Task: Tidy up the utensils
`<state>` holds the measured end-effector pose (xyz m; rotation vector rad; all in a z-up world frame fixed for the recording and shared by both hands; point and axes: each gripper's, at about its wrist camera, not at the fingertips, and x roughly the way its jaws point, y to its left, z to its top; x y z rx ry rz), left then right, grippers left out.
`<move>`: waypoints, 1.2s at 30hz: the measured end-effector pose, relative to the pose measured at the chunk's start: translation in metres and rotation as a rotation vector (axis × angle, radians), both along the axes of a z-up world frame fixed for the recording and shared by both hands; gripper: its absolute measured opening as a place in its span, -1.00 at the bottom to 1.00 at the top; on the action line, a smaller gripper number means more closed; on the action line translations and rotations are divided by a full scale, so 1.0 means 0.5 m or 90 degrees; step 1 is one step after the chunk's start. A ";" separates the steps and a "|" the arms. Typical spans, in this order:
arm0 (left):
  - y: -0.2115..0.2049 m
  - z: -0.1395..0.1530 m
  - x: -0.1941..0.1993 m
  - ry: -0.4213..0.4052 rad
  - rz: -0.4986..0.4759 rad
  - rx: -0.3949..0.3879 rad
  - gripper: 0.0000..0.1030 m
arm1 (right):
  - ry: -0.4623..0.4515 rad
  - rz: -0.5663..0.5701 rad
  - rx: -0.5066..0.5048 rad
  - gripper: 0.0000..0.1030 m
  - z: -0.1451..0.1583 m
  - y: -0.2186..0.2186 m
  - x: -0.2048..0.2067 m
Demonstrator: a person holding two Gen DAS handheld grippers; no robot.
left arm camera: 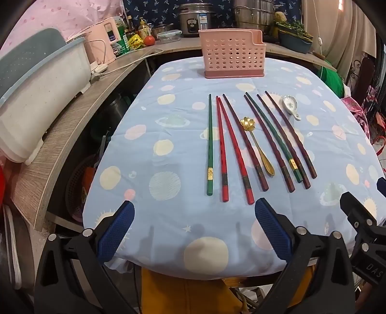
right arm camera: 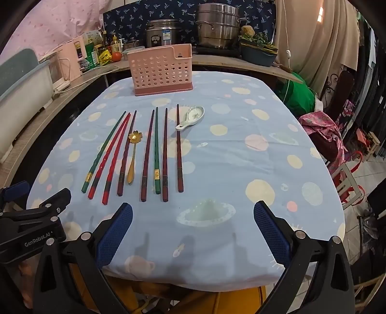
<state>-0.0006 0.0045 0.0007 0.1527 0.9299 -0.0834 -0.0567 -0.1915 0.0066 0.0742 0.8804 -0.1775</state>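
Observation:
Several chopsticks, green (left arm camera: 210,145), red (left arm camera: 222,149) and dark maroon (left arm camera: 289,135), lie side by side on the blue spotted tablecloth (left arm camera: 168,229). A gold flower spoon (left arm camera: 257,145) lies among them and a white ceramic spoon (left arm camera: 290,106) lies at their far right. A pink perforated utensil holder (left arm camera: 232,54) stands upright at the table's far edge. My left gripper (left arm camera: 194,233) is open and empty at the near edge. My right gripper (right arm camera: 193,231) is open and empty, right of the chopsticks (right arm camera: 156,152), gold spoon (right arm camera: 134,154), ceramic spoon (right arm camera: 191,117) and holder (right arm camera: 160,70).
A wooden counter (left arm camera: 72,120) runs along the left and back with a white bin (left arm camera: 41,96), pink appliance (left arm camera: 103,46), bottles, rice cooker (left arm camera: 195,20) and steel pots (right arm camera: 217,26). Chairs and bags (right arm camera: 323,130) stand to the table's right.

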 end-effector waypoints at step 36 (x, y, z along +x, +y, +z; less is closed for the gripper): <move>-0.009 -0.009 0.001 0.004 -0.002 0.013 0.85 | -0.002 -0.002 -0.003 0.87 -0.002 -0.001 -0.001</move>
